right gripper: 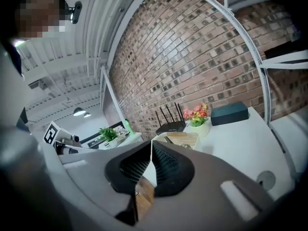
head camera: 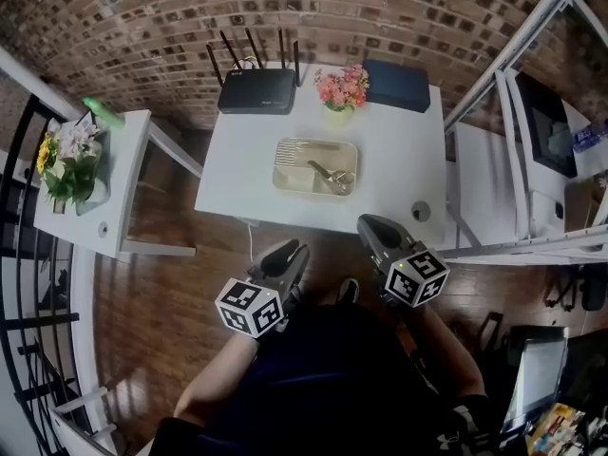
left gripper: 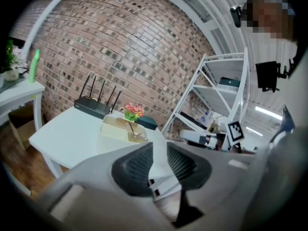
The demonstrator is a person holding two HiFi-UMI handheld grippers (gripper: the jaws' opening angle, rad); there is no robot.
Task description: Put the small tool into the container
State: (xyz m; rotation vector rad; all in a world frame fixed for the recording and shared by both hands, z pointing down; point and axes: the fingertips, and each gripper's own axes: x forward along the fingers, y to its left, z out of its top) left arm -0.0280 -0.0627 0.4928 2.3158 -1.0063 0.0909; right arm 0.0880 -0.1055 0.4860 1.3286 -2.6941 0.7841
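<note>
Head view: The container (head camera: 288, 152), a shallow beige tray, sits near the middle of the white table (head camera: 399, 183). The small tool (head camera: 332, 177), a metal piece, lies inside it toward the right end. A black router (head camera: 256, 91), a pot of pink flowers (head camera: 342, 89) and a dark box (head camera: 397, 85) line the far edge. Both tongs are held below the table's near edge, well apart from the container: the left gripper (head camera: 290, 251) and the right gripper (head camera: 369, 223).

Left gripper view: The left gripper (left gripper: 160, 148) is released. Its pads stand apart with nothing between them. Beyond them the small tool (left gripper: 136, 134) rests in the container (left gripper: 115, 128).

Right gripper view: The right gripper (right gripper: 151, 146) is clenched. Its pad tips meet and nothing is caught between them. The container (right gripper: 182, 139) stands on the table ahead, in front of the router (right gripper: 171, 127).
</note>
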